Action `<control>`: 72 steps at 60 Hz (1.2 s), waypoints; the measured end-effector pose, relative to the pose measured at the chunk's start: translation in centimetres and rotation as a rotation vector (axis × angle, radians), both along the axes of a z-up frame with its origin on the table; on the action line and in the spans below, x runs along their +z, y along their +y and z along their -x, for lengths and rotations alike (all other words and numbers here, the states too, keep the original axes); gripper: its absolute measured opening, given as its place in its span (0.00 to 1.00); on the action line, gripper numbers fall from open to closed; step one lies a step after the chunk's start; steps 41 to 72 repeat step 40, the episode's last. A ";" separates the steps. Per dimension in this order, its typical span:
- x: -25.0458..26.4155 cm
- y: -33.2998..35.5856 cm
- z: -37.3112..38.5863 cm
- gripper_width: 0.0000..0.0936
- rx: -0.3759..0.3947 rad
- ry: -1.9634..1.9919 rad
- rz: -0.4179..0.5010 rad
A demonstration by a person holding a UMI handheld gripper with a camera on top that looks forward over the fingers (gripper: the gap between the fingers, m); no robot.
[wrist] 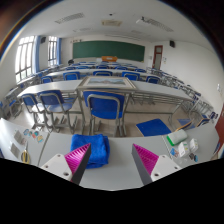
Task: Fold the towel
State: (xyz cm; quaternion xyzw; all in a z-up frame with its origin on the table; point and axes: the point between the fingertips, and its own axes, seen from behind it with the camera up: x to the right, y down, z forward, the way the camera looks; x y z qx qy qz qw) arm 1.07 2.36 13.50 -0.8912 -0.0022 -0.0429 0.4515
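A crumpled blue towel (84, 149) lies on the grey table (120, 160), just ahead of and partly behind my left finger. My gripper (112, 160) is above the table's near part with its fingers wide apart and nothing between them. The magenta pads (80, 156) show on both fingers. The right finger (150, 160) stands over bare table, apart from the towel.
A second blue cloth (153, 127) lies further right on the table. A white and green packet (178, 140) sits at the right. Beyond the table stand rows of desks with blue chairs (103, 106), and a green chalkboard (108, 49) on the far wall.
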 end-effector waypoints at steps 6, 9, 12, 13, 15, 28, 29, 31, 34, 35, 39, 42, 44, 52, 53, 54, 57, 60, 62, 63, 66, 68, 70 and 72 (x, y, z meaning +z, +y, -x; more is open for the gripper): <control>2.7 -3.7 2.0 0.91 -0.013 0.003 -0.028; 4.0 -5.7 3.1 0.91 -0.022 0.002 -0.040; 5.1 -7.7 4.0 0.91 -0.028 -0.002 -0.052; 5.4 -8.3 4.3 0.91 -0.031 -0.005 -0.056; 6.1 -9.6 4.8 0.91 -0.033 -0.011 -0.063; 8.3 -16.6 7.7 0.91 -0.029 -0.034 -0.071; 8.4 -17.0 7.7 0.91 -0.030 -0.040 -0.071; 8.8 -17.5 7.8 0.91 -0.034 -0.047 -0.077; 9.5 -18.2 7.8 0.91 -0.041 -0.053 -0.097; 9.7 -18.3 7.9 0.91 -0.041 -0.055 -0.103; 10.3 -18.7 8.2 0.91 -0.035 -0.055 -0.117; 10.4 -18.8 8.2 0.91 -0.034 -0.054 -0.119; 10.4 -18.8 8.2 0.91 -0.034 -0.054 -0.119; 10.4 -18.8 8.2 0.91 -0.034 -0.054 -0.119; 10.4 -18.8 8.2 0.91 -0.034 -0.054 -0.119; 10.4 -18.8 8.2 0.91 -0.034 -0.054 -0.119; 10.4 -18.8 8.2 0.91 -0.034 -0.054 -0.119; 10.4 -18.8 8.2 0.91 -0.034 -0.054 -0.119; 10.4 -18.8 8.2 0.91 -0.034 -0.054 -0.119; 10.4 -18.8 8.2 0.91 -0.034 -0.054 -0.119; 10.4 -18.8 8.2 0.91 -0.034 -0.054 -0.119; 10.4 -18.8 8.2 0.91 -0.034 -0.054 -0.119; 10.4 -18.8 8.2 0.91 -0.034 -0.054 -0.119; 10.4 -18.8 8.2 0.91 -0.034 -0.054 -0.119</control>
